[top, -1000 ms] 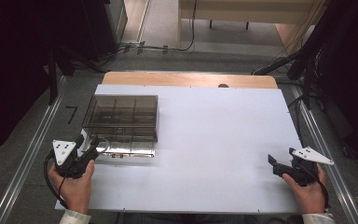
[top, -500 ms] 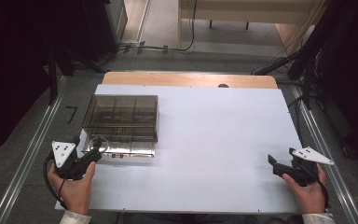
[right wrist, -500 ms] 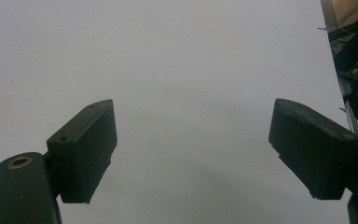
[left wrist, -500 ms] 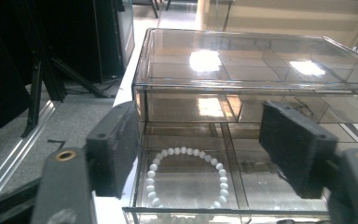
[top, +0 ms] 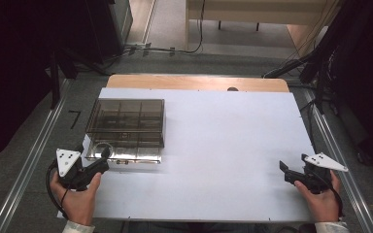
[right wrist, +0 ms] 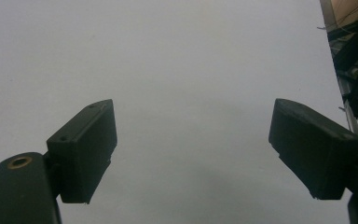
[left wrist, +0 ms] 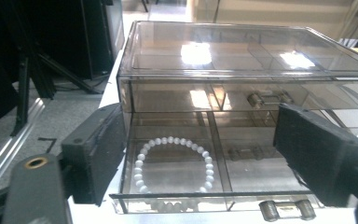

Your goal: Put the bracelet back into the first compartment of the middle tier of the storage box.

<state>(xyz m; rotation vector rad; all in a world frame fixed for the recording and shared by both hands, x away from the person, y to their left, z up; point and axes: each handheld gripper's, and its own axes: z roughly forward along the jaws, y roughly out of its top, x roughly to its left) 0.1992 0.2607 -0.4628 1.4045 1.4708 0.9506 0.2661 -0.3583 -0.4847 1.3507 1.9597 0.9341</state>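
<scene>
So my left gripper (top: 103,156) has backed off a bit over the last second. It was right up at the near-left corner of the organizer box (top: 126,116), and now it sits nearer to me and slightly lower on the desk (top: 223,145), just off that corner. Its jaws are spread wide with nothing between them.

In the left gripper view, the bottom drawer (left wrist: 177,198) is pulled out toward me, and the white bead bracelet (left wrist: 175,163) lies flat in the drawer's left compartment. The right compartment beside it looks bare, though the reflections on the smoky plastic make that hard to call for sure. The drawer above is shut, its little metal handle (left wrist: 268,98) flush with the front. The open drawer's own handle (left wrist: 284,210) is at the near right edge.

My read: pulling back with the drawer out and the jaws open means the opening part is done, and I'm lined up either to reach in for the bracelet or to push the drawer shut. The bracelet sits right between my jaws in that view, so a straight move forward and down would put me on it.

My right gripper (top: 291,174) hasn't budged, parked at the near right of the desk, jaws wide open over bare white surface.
</scene>
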